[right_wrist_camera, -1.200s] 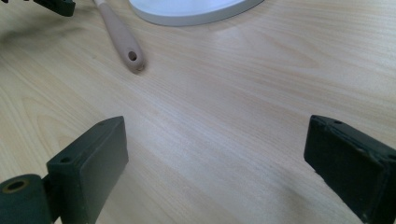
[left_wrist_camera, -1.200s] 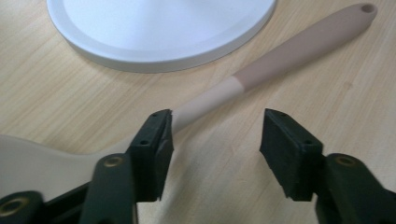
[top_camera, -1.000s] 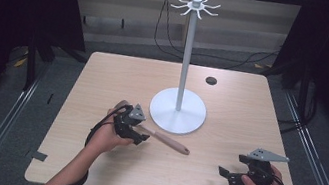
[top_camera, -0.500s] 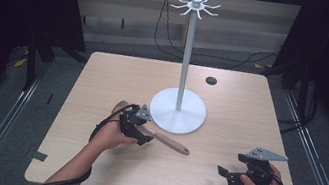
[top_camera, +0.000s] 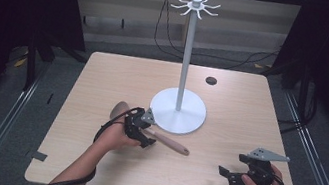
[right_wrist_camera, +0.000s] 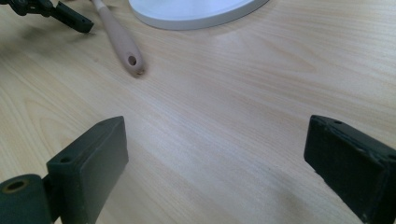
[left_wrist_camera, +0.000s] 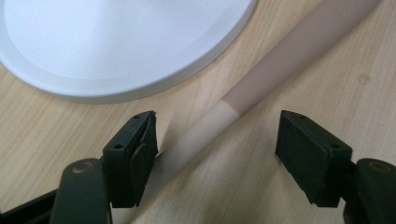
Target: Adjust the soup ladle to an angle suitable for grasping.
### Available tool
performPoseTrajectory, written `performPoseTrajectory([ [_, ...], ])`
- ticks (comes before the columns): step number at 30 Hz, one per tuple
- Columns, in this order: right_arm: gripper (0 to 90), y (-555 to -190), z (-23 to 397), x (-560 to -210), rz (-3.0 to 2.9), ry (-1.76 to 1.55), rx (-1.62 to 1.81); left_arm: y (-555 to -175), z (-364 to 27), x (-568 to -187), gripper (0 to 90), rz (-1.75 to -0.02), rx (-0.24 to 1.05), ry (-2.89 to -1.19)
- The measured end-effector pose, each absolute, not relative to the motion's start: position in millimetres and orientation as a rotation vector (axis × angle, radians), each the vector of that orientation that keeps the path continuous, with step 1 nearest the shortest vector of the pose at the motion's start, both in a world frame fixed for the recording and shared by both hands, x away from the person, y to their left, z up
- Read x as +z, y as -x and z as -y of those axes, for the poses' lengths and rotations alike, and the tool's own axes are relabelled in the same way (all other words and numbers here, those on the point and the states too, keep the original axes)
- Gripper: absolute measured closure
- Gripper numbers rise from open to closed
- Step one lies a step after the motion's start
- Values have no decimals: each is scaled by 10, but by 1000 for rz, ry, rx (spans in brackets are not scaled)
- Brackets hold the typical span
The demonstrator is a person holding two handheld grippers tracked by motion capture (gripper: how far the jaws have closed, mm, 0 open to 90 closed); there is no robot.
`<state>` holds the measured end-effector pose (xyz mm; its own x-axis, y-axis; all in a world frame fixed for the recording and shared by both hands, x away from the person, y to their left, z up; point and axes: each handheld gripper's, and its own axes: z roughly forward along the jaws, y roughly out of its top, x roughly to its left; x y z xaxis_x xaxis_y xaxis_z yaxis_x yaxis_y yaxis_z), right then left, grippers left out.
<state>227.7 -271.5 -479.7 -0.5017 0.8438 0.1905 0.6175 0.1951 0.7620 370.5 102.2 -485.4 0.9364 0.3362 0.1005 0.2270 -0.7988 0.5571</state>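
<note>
A wooden utensil (top_camera: 160, 135) was laid flat on the worktop (top_camera: 230, 108), just in front of the round white base of a hook stand (top_camera: 178, 110). Its handle was two-toned, paler toward the spoon end and pinkish-brown toward the tip, where a small hanging hole (right_wrist_camera: 132, 60) was seen in the right gripper view. The rounded spoon end (top_camera: 120, 110) was seen beyond the person's left hand (top_camera: 117, 138) in the high view.

No containers were seen on the worktop.

The left gripper (left_wrist_camera: 217, 149) was held low over the handle, its fingers (left_wrist_camera: 135, 156) spread with the pale part of the handle passing between them, close beside one finger and apart from the other. The right gripper (top_camera: 234, 177) was held near the front right of the worktop, well apart from the utensil, with its fingers (right_wrist_camera: 91, 163) spread over bare wood.

The stand's thin white pole was topped by a ring of curved hooks (top_camera: 195, 5). A small dark disc (top_camera: 211, 80) was set near the far edge of the worktop.

Compared with the earlier frames, the left gripper had been shifted slightly along the handle; the utensil, the stand and the right gripper were seen where they had been.
</note>
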Motion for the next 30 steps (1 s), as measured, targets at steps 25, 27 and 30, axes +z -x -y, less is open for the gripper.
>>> performPoseTrajectory([
  [25,59,-2279,2718,-4801,-2207,-1387,1192,-3605,-906,-4716,546,-287,292,-2729],
  [27,59,-2278,2717,-4800,-2207,-1390,1190,-3602,-899,-4693,573,-242,286,-2768],
  [30,59,-2280,2717,-4800,-2209,-1389,1190,-3606,-896,-4684,594,-170,301,-2788],
])
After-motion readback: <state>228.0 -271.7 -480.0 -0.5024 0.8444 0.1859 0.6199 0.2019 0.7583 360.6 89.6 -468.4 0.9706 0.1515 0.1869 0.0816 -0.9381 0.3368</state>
